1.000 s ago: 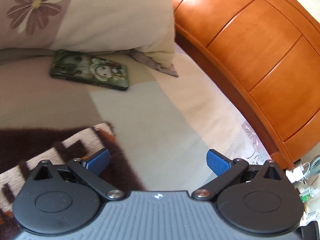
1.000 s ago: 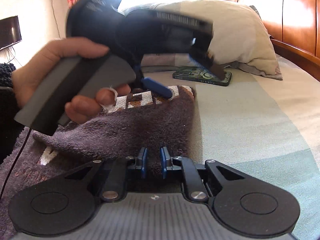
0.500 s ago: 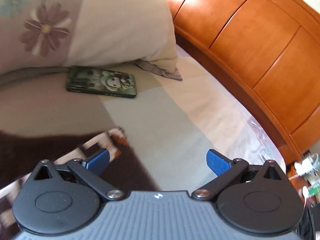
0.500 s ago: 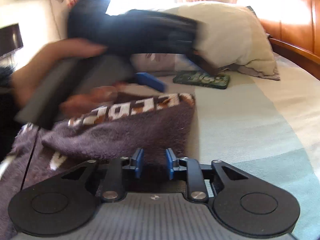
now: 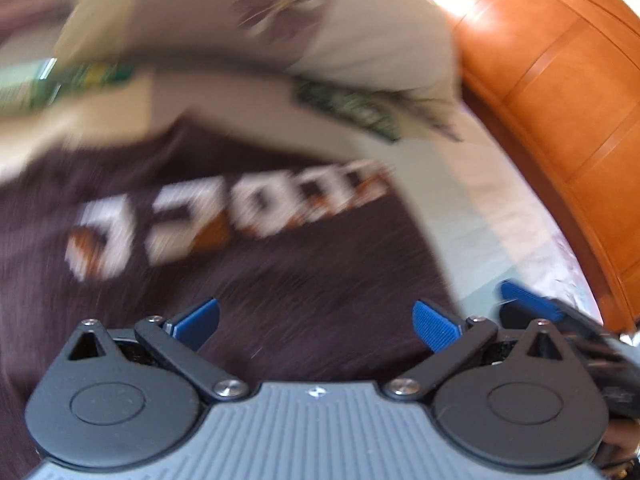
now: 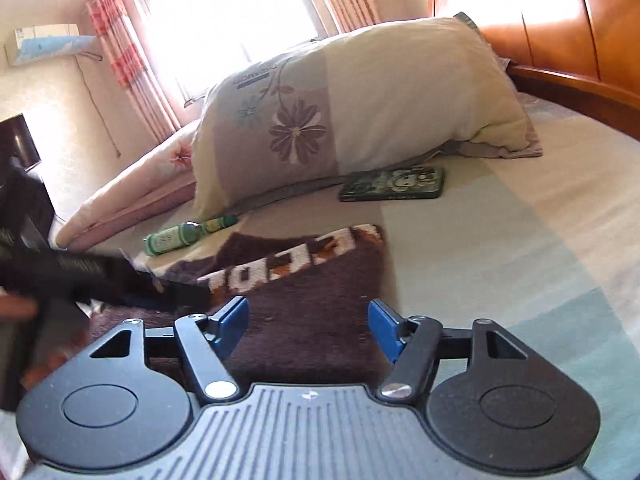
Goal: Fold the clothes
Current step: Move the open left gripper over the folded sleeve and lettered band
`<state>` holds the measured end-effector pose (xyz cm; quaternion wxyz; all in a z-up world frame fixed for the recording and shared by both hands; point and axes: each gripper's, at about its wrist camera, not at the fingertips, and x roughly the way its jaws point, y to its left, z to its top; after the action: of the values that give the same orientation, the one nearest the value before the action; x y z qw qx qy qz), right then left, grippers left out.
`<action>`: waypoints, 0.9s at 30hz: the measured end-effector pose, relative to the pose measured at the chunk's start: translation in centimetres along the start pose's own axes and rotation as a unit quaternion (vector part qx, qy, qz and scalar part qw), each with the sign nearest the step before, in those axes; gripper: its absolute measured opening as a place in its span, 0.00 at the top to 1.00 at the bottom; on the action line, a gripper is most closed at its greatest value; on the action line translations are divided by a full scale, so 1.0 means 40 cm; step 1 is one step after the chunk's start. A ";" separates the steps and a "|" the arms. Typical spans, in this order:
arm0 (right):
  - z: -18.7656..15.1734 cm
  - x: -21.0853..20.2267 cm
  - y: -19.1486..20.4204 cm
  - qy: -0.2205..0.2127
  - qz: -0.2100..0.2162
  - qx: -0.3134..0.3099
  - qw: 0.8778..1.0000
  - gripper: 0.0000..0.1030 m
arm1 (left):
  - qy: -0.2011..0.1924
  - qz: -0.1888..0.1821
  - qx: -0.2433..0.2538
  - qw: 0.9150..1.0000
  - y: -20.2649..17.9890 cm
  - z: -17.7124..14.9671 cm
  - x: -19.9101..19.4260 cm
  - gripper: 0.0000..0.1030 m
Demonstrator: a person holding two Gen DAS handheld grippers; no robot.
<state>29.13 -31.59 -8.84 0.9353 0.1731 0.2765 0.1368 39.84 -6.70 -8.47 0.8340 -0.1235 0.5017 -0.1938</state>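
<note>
Hovering nearest the lens, right gripper with jaws just opening, standing wide, nothing pinched; dark cloth lying beneath and between them but the pads not pressing on it, likely letting go so the folded edge stays put. Hanging over the same cloth, left gripper, jaws spread wide and empty, picture smeared, so probably swinging across in search of the next edge to take.

Lying flat on the bed, the brown sweater, lettered band uppermost along its far edge, doubled over itself; fold seemingly part done, more halving probably waiting. Showing at the left of the right view, a hand gripping the other tool's handle, blurred.

Sitting just beyond the sweater, a green bottle and a green case, both apart from the cloth yet near enough to snag a wide sweep. Resting farther back against the wooden headboard, a flowered pillow, leaving the middle of the bed for folding.
</note>
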 end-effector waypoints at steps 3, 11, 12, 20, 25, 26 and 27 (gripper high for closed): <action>0.000 0.018 0.033 0.001 0.005 -0.013 1.000 0.17 | -0.026 -0.023 -0.017 0.999 0.040 -0.056 -0.020 0.01; -0.003 0.063 0.038 0.018 0.019 0.010 1.000 0.09 | -0.085 -0.034 -0.080 0.993 0.121 0.067 -0.097 0.01; -0.007 0.075 0.041 0.022 0.019 0.010 1.000 0.08 | -0.083 -0.039 -0.090 0.992 0.130 0.083 -0.085 0.01; -0.031 0.140 0.096 0.062 0.010 -0.036 0.997 0.08 | -0.075 -0.036 -0.111 0.990 0.197 0.137 -0.008 0.01; -0.033 0.143 0.090 0.066 -0.019 -0.047 0.997 0.07 | -0.091 0.019 -0.120 0.988 0.256 0.138 -0.045 0.01; -0.032 0.144 0.087 0.066 -0.021 -0.044 0.997 0.06 | -0.094 0.022 -0.120 0.988 0.261 0.133 -0.060 0.01; -0.032 0.145 0.085 0.067 -0.020 -0.041 0.997 0.05 | -0.095 0.015 -0.121 0.988 0.265 0.126 -0.074 0.01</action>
<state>32.56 -26.16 -11.20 0.9237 0.1197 0.3357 0.1408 45.15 4.15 -8.02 0.8597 -0.2337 0.4414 -0.1070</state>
